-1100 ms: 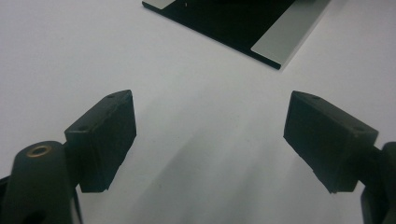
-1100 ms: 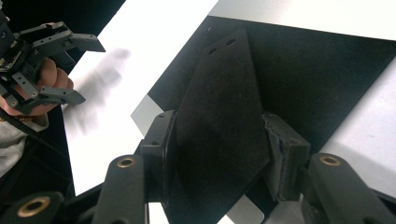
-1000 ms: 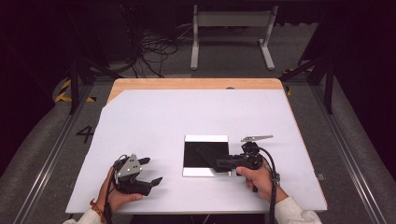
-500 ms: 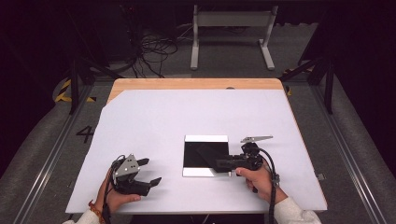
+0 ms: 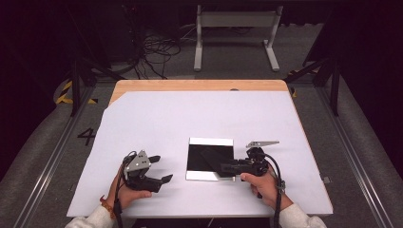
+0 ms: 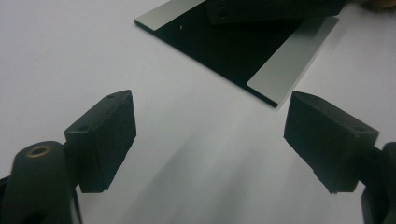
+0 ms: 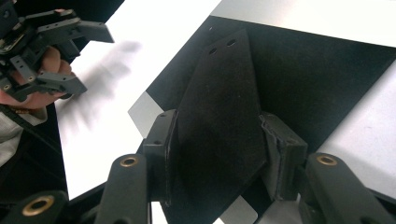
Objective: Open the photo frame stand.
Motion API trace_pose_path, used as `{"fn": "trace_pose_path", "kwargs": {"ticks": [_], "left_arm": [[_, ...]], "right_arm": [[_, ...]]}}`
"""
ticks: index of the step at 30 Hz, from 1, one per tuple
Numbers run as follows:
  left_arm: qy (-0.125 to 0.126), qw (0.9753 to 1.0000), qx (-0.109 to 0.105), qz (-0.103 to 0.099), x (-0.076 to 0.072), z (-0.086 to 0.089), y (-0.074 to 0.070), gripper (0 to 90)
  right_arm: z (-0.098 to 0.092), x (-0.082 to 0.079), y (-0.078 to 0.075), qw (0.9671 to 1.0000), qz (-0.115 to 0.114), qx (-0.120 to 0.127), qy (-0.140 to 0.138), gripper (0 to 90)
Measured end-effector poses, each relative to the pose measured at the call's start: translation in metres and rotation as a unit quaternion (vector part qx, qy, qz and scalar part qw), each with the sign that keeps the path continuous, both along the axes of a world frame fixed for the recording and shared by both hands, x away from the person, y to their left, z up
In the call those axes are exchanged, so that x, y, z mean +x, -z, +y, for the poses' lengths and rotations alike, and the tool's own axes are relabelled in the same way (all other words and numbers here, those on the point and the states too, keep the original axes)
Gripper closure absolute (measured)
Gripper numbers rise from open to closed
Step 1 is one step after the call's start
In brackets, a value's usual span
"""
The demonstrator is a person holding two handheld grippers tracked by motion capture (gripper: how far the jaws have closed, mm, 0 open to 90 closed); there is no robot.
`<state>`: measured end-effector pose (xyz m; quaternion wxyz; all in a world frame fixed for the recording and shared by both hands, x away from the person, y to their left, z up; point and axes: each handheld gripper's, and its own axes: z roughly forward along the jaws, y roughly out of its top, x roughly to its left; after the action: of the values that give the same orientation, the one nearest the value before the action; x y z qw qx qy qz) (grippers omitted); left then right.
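Change since the earlier frames: none to record; both claws and the plate lie as they did a second ago. Right claw (image 7: 219, 154): closed from both sides on a flat black piece (image 7: 219, 116), a dark matte sheet with one tapered end bearing two small holes; the jaws press its two long edges near the wider end, and the tapered end points away from the hand. In the high view the right claw (image 5: 227, 167) holds this piece low over the near right part of the black square plate (image 5: 202, 156); whether the piece touches the plate or hangs just above it cannot be told. Plate: black field with pale grey strips along its far and near edges, lying flat on the white desk (image 5: 190, 114), right of centre and towards the person. Left claw (image 6: 210, 135): jaws spread wide, nothing between them, resting low over bare desk and aimed at the plate (image 6: 233, 46), whose near corner lies just ahead, apart from the jaws. In the high view the left claw (image 5: 160, 169) sits well to the left of the plate, the hand behind it on the desk. Progress, as a judgement: the black piece is picked up and brought to the plate; setting it down square on the plate and letting go remain, and the left claw has no part in the work yet.
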<state>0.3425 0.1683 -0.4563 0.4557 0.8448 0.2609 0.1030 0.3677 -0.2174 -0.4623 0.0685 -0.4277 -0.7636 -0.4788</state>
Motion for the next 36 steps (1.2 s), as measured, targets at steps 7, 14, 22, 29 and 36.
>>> {"fn": "trace_pose_path", "kwargs": {"ticks": [7,14,22,29,36], "left_arm": [[0.016,0.9998,0.005,0.015,0.014,-0.023,0.001,16.6],[0.026,0.9987,0.002,0.044,0.028,-0.04,0.005,16.0],[0.032,0.9971,0.027,0.064,0.04,-0.054,0.01,15.0],[0.045,0.9953,0.037,0.077,0.044,-0.06,0.011,14.4],[0.061,0.994,0.037,0.083,0.05,-0.068,0.01,14.2]], "right_arm": [[0.0,-0.005,-0.001,0.9999,-0.015,-0.004,0.0,53.5],[0.0,-0.005,-0.002,0.9997,-0.025,-0.005,-0.006,53.7],[0.002,-0.01,-0.005,0.9981,-0.058,-0.015,-0.014,54.3],[0.002,-0.013,-0.008,0.9956,-0.088,-0.022,-0.025,56.5],[0.003,-0.016,-0.009,0.9936,-0.106,-0.025,-0.031,57.6]]}}
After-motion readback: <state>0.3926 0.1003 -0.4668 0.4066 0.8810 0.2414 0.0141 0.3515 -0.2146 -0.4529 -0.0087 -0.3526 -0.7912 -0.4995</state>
